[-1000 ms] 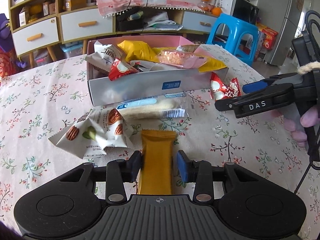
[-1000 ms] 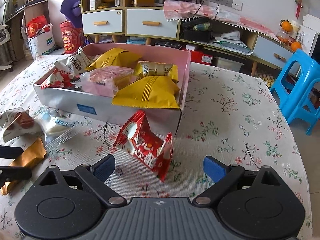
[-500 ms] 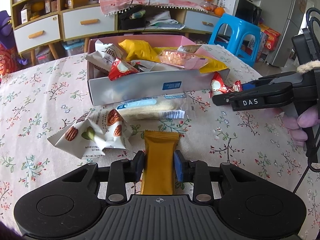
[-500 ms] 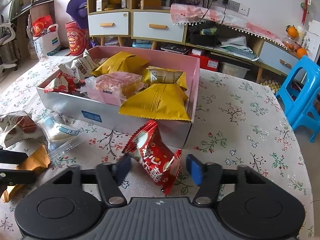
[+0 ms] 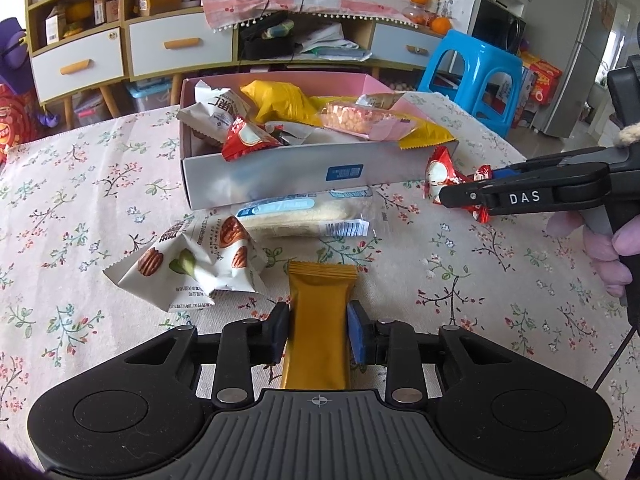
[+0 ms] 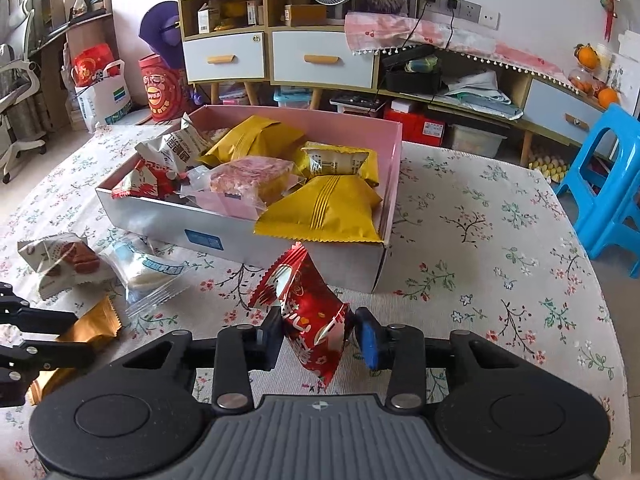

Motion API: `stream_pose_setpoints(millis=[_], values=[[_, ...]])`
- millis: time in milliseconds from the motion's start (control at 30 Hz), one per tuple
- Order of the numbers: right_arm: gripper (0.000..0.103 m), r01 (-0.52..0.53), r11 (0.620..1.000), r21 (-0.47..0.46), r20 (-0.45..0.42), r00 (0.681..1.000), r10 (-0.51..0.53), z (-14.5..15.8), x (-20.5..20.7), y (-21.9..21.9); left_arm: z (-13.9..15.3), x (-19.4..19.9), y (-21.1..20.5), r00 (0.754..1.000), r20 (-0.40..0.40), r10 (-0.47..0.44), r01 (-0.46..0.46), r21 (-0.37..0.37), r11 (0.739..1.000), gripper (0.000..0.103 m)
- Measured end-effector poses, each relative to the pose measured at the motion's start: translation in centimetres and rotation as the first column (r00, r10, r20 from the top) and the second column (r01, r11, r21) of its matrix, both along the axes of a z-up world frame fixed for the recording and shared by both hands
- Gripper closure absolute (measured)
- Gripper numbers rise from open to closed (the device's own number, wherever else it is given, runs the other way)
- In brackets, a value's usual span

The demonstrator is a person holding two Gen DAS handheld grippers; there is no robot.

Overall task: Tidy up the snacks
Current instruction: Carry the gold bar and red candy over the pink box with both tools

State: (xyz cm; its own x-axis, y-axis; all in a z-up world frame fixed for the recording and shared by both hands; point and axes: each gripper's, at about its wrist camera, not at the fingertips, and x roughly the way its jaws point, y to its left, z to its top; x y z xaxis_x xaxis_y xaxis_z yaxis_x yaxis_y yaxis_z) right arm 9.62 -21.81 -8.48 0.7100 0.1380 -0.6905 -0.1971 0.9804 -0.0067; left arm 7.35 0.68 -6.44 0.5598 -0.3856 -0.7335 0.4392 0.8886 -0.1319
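My left gripper (image 5: 318, 332) is shut on a gold snack bar (image 5: 320, 300) that lies on the floral tablecloth. My right gripper (image 6: 318, 336) has a red snack packet (image 6: 300, 292) between its jaws, which are closing, and the pads press its sides. The packet tilts just in front of the near right corner of the pink snack box (image 6: 168, 220). In the left wrist view the right gripper (image 5: 448, 196) reaches in from the right onto the red packet (image 5: 444, 172). The box (image 5: 280, 176) holds several yellow, red, white and pink packets.
A white nut packet (image 5: 192, 264) and a clear cracker packet (image 5: 300, 220) lie between the box and the gold bar. A blue stool (image 6: 612, 168) stands off the table's right side. Cabinets and shelves line the far wall.
The right jaws have closed from wide open onto the red packet, which now stands more upright. The left jaws have closed the last bit onto the gold bar.
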Motion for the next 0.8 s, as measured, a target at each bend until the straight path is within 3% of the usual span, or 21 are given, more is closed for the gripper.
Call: stream_pose_setpoints(millis=[500,800], values=[[0.075,0.008,0.997,0.078,-0.010,1.000,-0.007,2.2,-1.7,-0.2,2.6,-0.6,0.3,0.999,0.039,0.008,-0.005,-0.066,0.998,0.075],[0.075,0.025,0.988,0.155,0.018,0.999,-0.028,4.0,-1.5,-0.8,5.4,0.6,0.7,0.994,0.090,0.068,-0.057,-0.120,0.991,0.075]])
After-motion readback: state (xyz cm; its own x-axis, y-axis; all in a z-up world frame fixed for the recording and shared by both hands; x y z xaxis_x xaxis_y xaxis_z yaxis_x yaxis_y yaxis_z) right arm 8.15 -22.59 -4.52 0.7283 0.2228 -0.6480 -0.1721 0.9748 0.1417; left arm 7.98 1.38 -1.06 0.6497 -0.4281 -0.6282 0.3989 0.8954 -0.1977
